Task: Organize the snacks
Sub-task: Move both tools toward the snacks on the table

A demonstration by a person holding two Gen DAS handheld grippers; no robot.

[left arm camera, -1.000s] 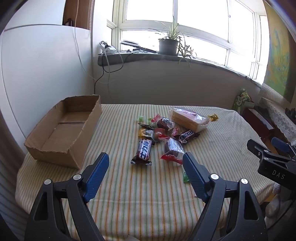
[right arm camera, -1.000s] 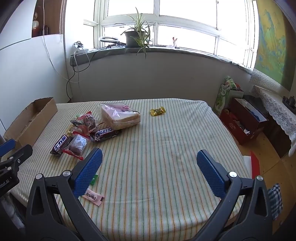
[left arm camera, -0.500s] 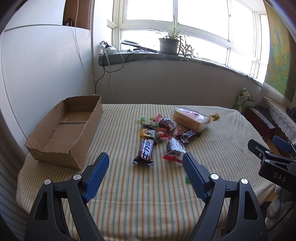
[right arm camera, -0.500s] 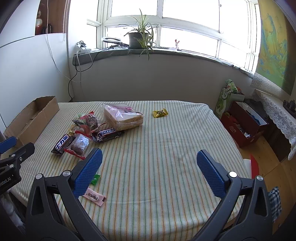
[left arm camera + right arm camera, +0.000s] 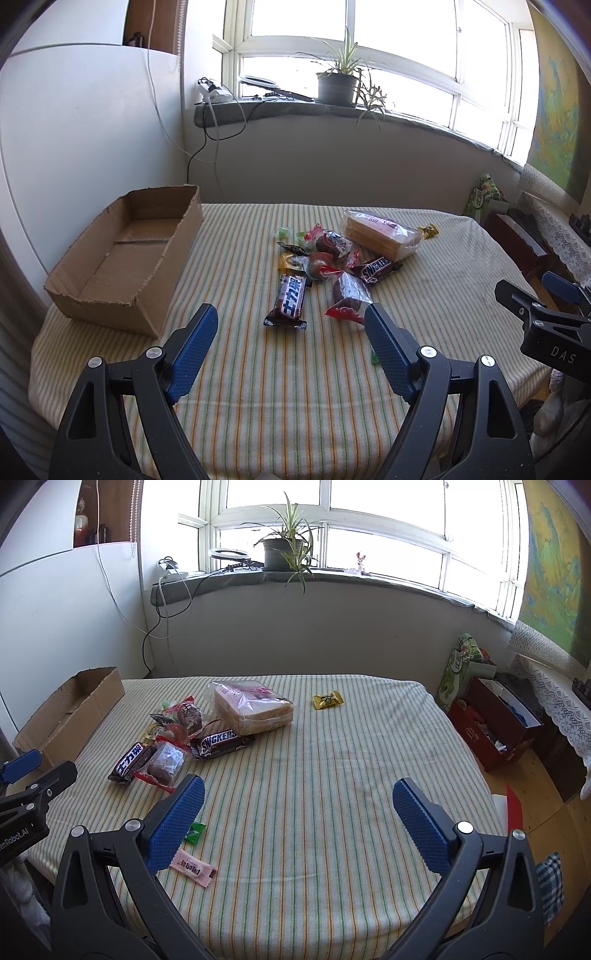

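Observation:
A heap of snacks lies mid-table on the striped cloth: a dark bar with white lettering (image 5: 289, 301), a Snickers bar (image 5: 376, 270), a red-wrapped cake (image 5: 348, 297), and a bagged loaf of bread (image 5: 380, 234). An empty cardboard box (image 5: 125, 254) stands at the left. My left gripper (image 5: 291, 326) is open, hovering short of the dark bar. My right gripper (image 5: 298, 801) is open over bare cloth, right of the heap; the Snickers bar (image 5: 219, 742) lies ahead to its left. A pink packet (image 5: 192, 867) and green candy (image 5: 195, 831) lie by its left finger.
A yellow candy (image 5: 327, 700) lies alone near the far side of the table (image 5: 332, 775). A windowsill with a potted plant (image 5: 284, 550) runs behind. Red boxes (image 5: 495, 731) sit on the floor to the right. The white wall stands close at the left.
Both grippers have drawn back slightly and risen; the snacks sit a little farther off in both views. Nothing on the table has moved.

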